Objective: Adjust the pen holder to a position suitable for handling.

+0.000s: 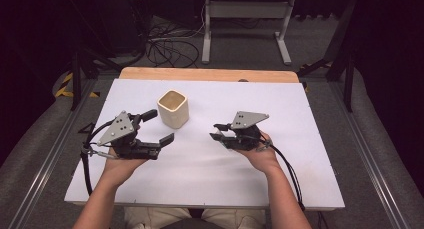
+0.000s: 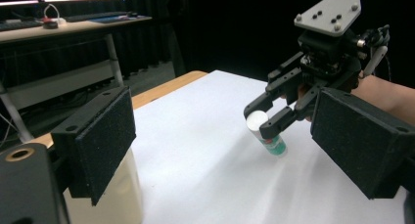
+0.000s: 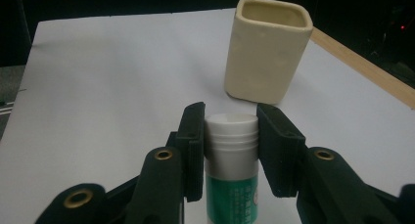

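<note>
Dark curtains and trailing cables ring the white-topped desk (image 1: 200, 164), so the work stands out plainly. At its middle, a little toward the near edge, the small white-capped glue stick with a green label (image 3: 231, 150) is clamped by its cap in the right gripper (image 1: 220, 134), jaws clenched on both sides, probably so the tube can be carried upright. Toward the far left corner stands the cream square ceramic cup (image 1: 173, 108), mouth open upward, a likely place for the stick. Just beside the cup, the left gripper (image 1: 159, 127) hangs with jaws spread and empty, perhaps ready to steady it.
</note>
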